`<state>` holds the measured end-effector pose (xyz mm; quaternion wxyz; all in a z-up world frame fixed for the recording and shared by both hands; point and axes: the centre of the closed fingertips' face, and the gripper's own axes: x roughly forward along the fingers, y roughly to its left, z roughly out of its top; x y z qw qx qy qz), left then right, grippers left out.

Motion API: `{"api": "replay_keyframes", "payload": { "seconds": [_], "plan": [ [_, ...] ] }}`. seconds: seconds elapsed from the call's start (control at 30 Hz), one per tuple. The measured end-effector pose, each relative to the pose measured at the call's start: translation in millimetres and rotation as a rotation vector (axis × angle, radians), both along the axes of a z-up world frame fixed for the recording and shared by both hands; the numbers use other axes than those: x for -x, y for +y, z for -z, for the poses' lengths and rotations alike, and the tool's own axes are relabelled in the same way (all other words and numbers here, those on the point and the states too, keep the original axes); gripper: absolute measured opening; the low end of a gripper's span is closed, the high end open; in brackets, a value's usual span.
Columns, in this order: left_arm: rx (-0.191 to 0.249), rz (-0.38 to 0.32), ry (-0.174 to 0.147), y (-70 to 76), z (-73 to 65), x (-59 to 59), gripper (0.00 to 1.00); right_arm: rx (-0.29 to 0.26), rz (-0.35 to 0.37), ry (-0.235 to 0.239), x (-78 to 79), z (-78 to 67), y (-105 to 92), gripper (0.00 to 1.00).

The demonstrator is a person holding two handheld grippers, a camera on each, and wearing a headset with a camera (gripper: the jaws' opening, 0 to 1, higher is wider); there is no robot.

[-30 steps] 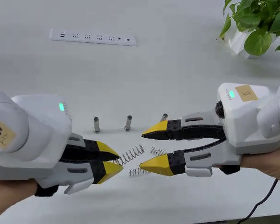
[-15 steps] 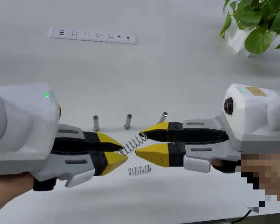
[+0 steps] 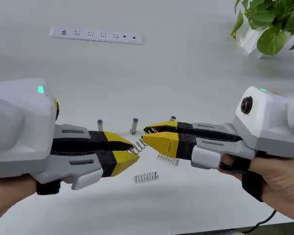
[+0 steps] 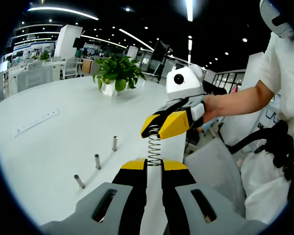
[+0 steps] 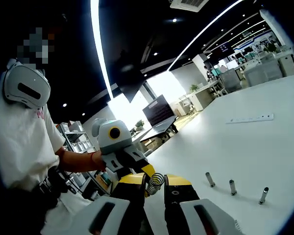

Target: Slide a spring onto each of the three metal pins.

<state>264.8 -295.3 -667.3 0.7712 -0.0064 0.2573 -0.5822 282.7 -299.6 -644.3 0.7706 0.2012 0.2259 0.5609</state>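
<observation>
A spring [image 3: 138, 145] hangs in the air between my two grippers. My left gripper [image 3: 132, 151] is shut on its near end, and my right gripper [image 3: 145, 135] is shut on its other end. In the left gripper view the spring [image 4: 154, 147] rises from my own jaws up to the right gripper [image 4: 156, 128]. In the right gripper view the spring [image 5: 155, 182] sits between the yellow tips. Three metal pins [image 3: 100, 125] [image 3: 134, 125] [image 3: 173, 118] stand upright behind the grippers. Two more springs [image 3: 168, 159] [image 3: 146, 176] lie on the table.
A white power strip [image 3: 95, 35] lies at the far back left. A potted plant [image 3: 272, 27] stands at the back right corner. The white table [image 3: 186, 73] stretches bare between the pins and the strip. A cable [image 3: 264, 220] trails at the front right.
My right gripper was open around the spring's free end; it has shut on it. Both grippers have drawn closer, the spring now shorter between them and lifted off the table.
</observation>
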Motion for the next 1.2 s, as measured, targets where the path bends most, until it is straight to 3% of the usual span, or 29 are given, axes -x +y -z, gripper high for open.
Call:
{"api": "replay_keyframes", "payload": {
  "seconds": [0.77, 1.1, 1.2],
  "plan": [
    [0.004, 0.013, -0.029, -0.3, 0.2, 0.1, 0.07, 0.047, -0.022, 0.011, 3.9, -6.0, 14.9, 0.05],
    [-0.018, 0.026, -0.05, 0.3, 4.0, 0.8, 0.07, 0.154, -0.059, -0.035, 4.9, -1.5, 16.8, 0.05],
    [-0.023, 0.029, -0.051, 0.7, 5.3, 1.3, 0.07, 0.203, -0.083, -0.073, 6.7, -0.8, 18.7, 0.05]
  ]
}}
